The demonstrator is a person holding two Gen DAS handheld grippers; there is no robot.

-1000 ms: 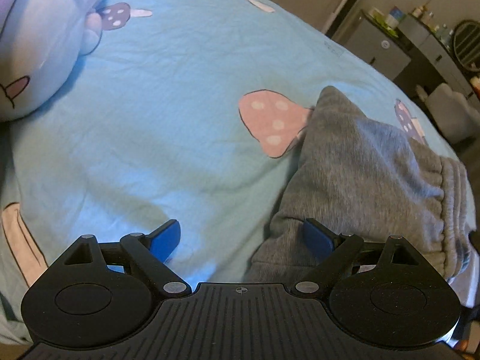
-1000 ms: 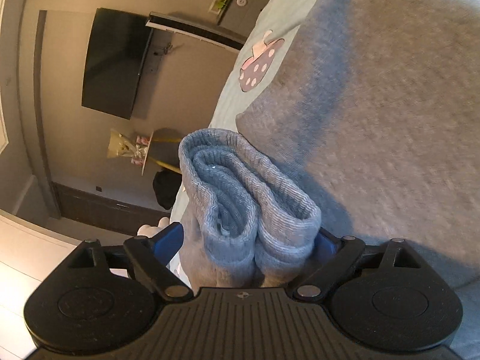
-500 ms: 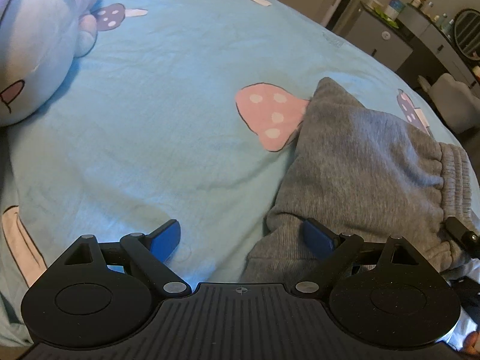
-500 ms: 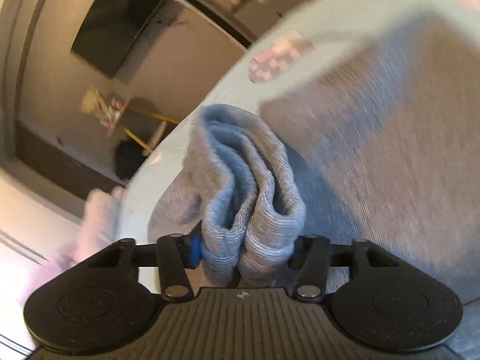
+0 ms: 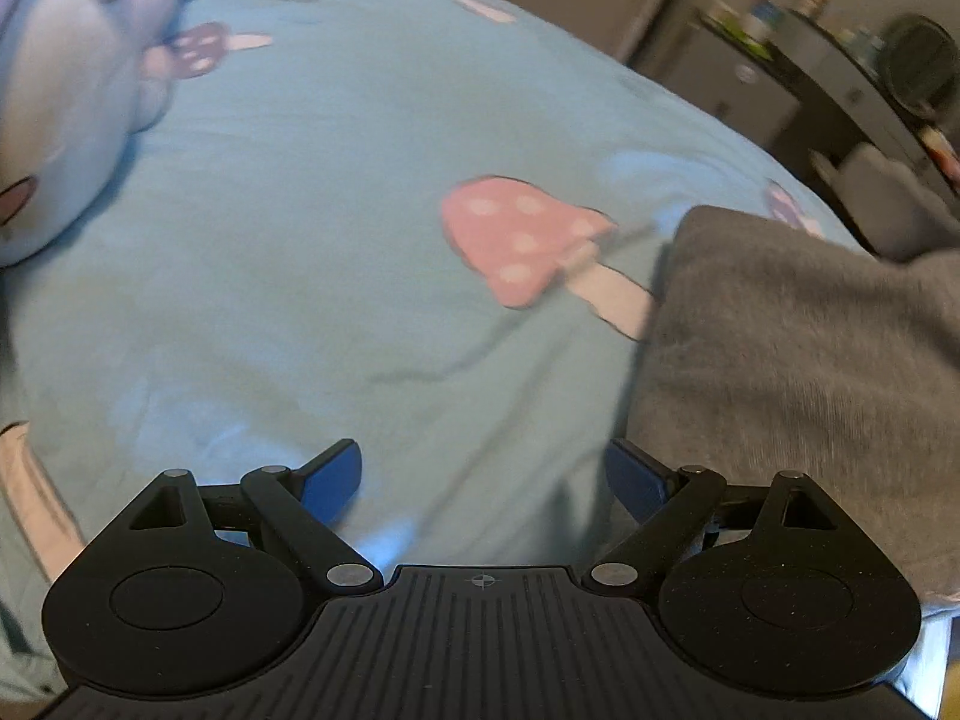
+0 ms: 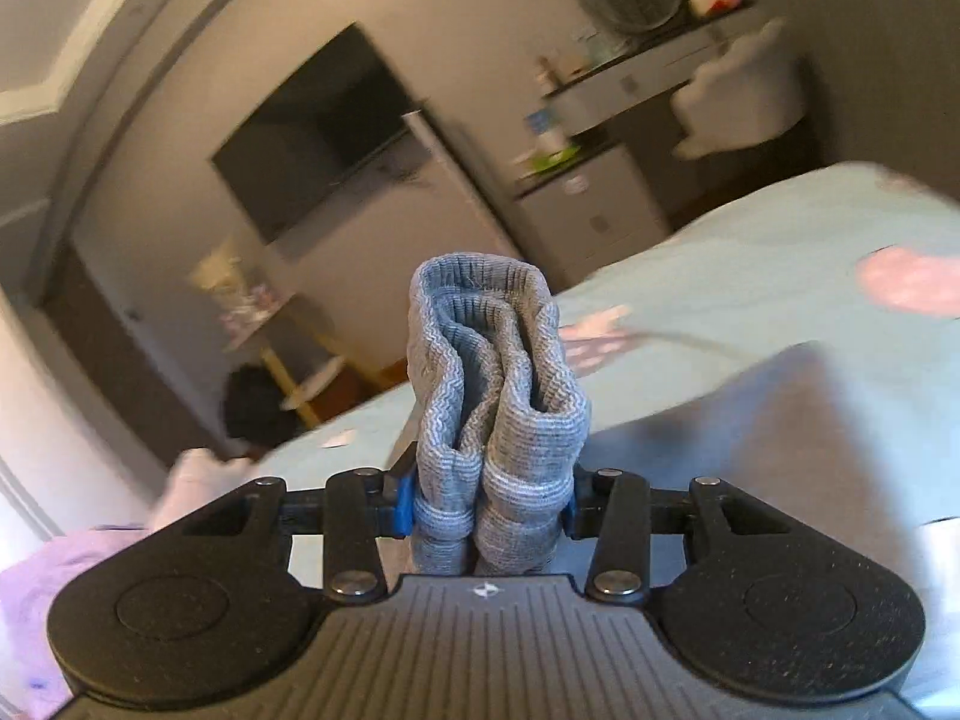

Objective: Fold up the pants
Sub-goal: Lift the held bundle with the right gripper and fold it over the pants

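Observation:
Grey sweatpants [image 5: 810, 372] lie on the light blue mushroom-print bed sheet [image 5: 300, 270], filling the right side of the left wrist view. My left gripper [image 5: 483, 456] hovers open over bare sheet, its right fingertip [image 5: 630, 468] at the pants' edge and nothing between the pads. In the right wrist view the bunched ribbed waistband [image 6: 492, 372] stands up between the blue pads of my right gripper [image 6: 487, 498]. Its jaws are closing and press on the cloth from both sides. The rest of the pants [image 6: 780, 420] trails down to the right onto the bed.
A large pale plush toy [image 5: 54, 120] rests at the sheet's far left. Beyond the bed are a wall-mounted dark screen [image 6: 318, 132], a white cabinet [image 6: 594, 204] and a cluttered dresser [image 5: 840, 78]. Purple cloth [image 6: 36, 600] shows at the lower left.
My right gripper shut on the bunched waistband, rolled and rose, lifting it off the bed. In the left wrist view the pants were dragged to the right, baring the mushroom's stem. The left gripper stayed put.

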